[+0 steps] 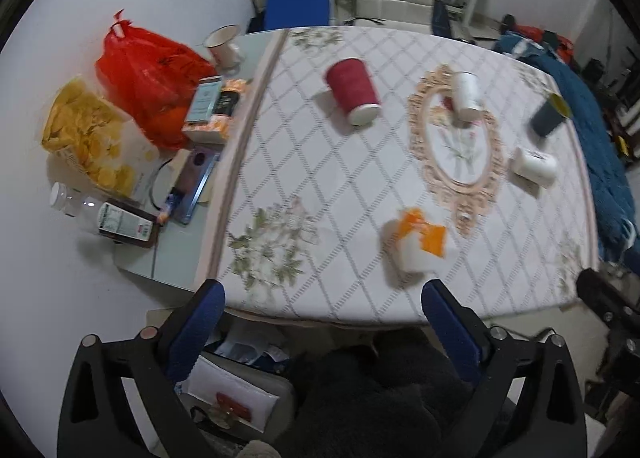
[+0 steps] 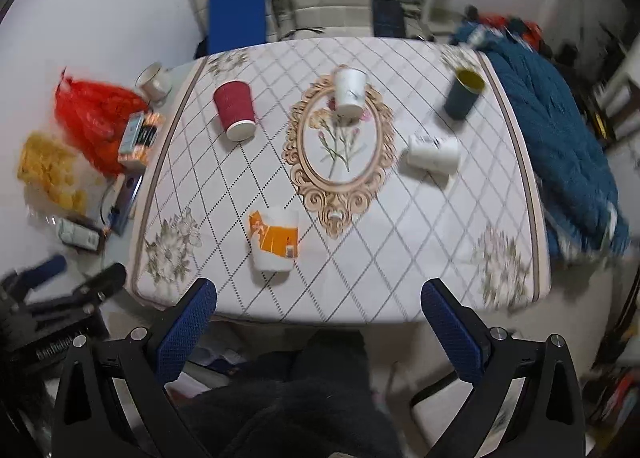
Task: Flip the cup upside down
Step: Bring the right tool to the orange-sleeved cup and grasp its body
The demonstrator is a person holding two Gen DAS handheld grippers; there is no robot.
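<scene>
Left wrist: my left hand-held gripper hangs off the counter edge, fingers wide apart, holding nothing. Red cup stands rim-down far left.

Right wrist: right hand-held gripper likewise spread and bare. Orange cup nearest; blue cup mouth-up far right.
</scene>
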